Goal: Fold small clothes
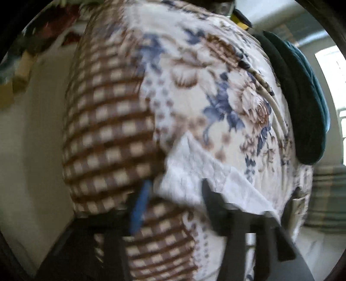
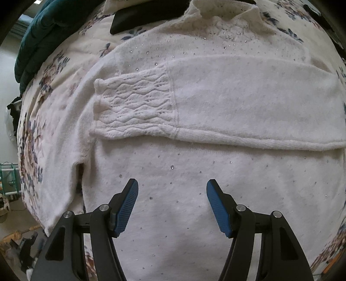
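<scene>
A small white knit sweater (image 2: 194,168) with tiny sequins lies flat on a floral bedspread (image 2: 36,134). One sleeve (image 2: 216,103) with a wavy knit cuff is folded across its body. My right gripper (image 2: 172,194) hovers open and empty just above the sweater's lower body. In the blurred left wrist view, a corner of white fabric (image 1: 207,179) lies between the fingers of my left gripper (image 1: 175,194); one blue pad (image 1: 140,207) shows to the left of it. Whether the left jaws pinch the fabric is unclear.
A dark teal garment (image 1: 302,97) lies at the bed's edge, also in the right wrist view (image 2: 41,36). A black flat object (image 2: 149,15) lies beyond the collar. A brown checked cover (image 1: 108,129) drapes the bed's side. The floor shows beside the bed (image 1: 32,151).
</scene>
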A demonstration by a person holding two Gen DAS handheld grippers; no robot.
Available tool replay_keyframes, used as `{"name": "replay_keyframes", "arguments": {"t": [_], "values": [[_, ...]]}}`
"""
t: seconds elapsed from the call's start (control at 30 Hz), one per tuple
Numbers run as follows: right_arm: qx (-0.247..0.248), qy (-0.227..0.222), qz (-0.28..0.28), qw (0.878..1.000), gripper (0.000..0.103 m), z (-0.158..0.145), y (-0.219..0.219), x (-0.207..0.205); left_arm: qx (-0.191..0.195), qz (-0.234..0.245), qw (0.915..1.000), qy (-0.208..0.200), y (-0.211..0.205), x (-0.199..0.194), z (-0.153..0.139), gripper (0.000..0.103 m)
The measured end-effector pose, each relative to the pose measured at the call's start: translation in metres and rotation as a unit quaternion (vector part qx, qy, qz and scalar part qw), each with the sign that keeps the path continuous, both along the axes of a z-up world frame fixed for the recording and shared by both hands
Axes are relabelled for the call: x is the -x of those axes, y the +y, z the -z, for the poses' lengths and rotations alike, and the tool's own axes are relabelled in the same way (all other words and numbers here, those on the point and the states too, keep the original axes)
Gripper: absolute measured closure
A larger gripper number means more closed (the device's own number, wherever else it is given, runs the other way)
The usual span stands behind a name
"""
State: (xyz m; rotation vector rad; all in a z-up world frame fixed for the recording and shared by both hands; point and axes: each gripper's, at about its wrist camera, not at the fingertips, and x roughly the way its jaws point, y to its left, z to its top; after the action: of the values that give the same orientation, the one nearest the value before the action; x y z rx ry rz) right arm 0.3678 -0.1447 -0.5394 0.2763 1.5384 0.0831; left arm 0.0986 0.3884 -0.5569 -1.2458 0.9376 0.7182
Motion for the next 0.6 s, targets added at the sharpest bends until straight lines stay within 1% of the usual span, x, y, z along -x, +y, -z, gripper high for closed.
{"name": "replay_keyframes", "arguments": {"t": [0.07,0.13,0.23,0.27,0.3,0.33,0.37,0.4,0.43,0.47,0.53,0.57,0.6], "values": [[0.003,0.000,-0.001,1.000,0.035,0.001,0.001,0.001,0.041,-0.016,0.9988,-0.023,-0.015,0.001,0.012,0.045],[0.005,0.001,0.001,1.000,0.035,0.003,0.000,0.001,0.067,-0.029,0.9968,-0.031,-0.024,-0.002,0.023,0.045],[0.020,-0.001,0.011,1.000,0.035,0.004,-0.004,0.001,0.088,-0.052,0.9938,-0.044,-0.024,-0.025,0.048,0.045],[0.036,-0.004,0.014,0.999,0.032,0.004,-0.006,0.000,0.086,-0.055,0.9938,-0.044,-0.023,-0.030,0.051,0.045],[0.057,-0.008,0.015,0.998,0.028,0.003,-0.008,-0.001,0.078,-0.058,0.9947,-0.035,-0.020,-0.037,0.053,0.045],[0.079,-0.015,0.018,0.997,0.022,0.001,-0.011,-0.002,0.065,-0.060,0.9957,-0.028,-0.016,-0.046,0.054,0.045],[0.104,-0.023,0.022,0.994,0.020,0.000,-0.014,-0.003,0.053,-0.062,0.9965,-0.019,-0.013,-0.050,0.054,0.048],[0.115,-0.027,0.026,0.993,0.020,-0.002,-0.018,-0.003,0.039,-0.066,0.9970,-0.009,-0.011,-0.055,0.053,0.052],[0.122,-0.030,0.029,0.992,0.020,-0.002,-0.022,-0.004,0.023,-0.071,0.9972,-0.004,-0.009,-0.057,0.050,0.064],[0.125,-0.030,0.032,0.991,0.020,-0.002,-0.025,-0.005,-0.002,-0.068,0.9977,0.009,-0.008,-0.064,0.044,0.095],[0.134,-0.031,0.038,0.990,0.020,-0.002,-0.034,-0.007,-0.030,-0.054,0.9980,0.016,-0.008,-0.074,0.031,0.095],[0.142,-0.031,0.039,0.989,0.020,-0.001,-0.039,-0.008,-0.062,-0.041,0.9971,0.019,-0.011,-0.082,0.017,0.095],[0.151,-0.032,0.040,0.987,0.020,-0.001,-0.043,-0.010,-0.083,-0.027,0.9959,0.023,-0.015,-0.089,0.006,0.095]]}}
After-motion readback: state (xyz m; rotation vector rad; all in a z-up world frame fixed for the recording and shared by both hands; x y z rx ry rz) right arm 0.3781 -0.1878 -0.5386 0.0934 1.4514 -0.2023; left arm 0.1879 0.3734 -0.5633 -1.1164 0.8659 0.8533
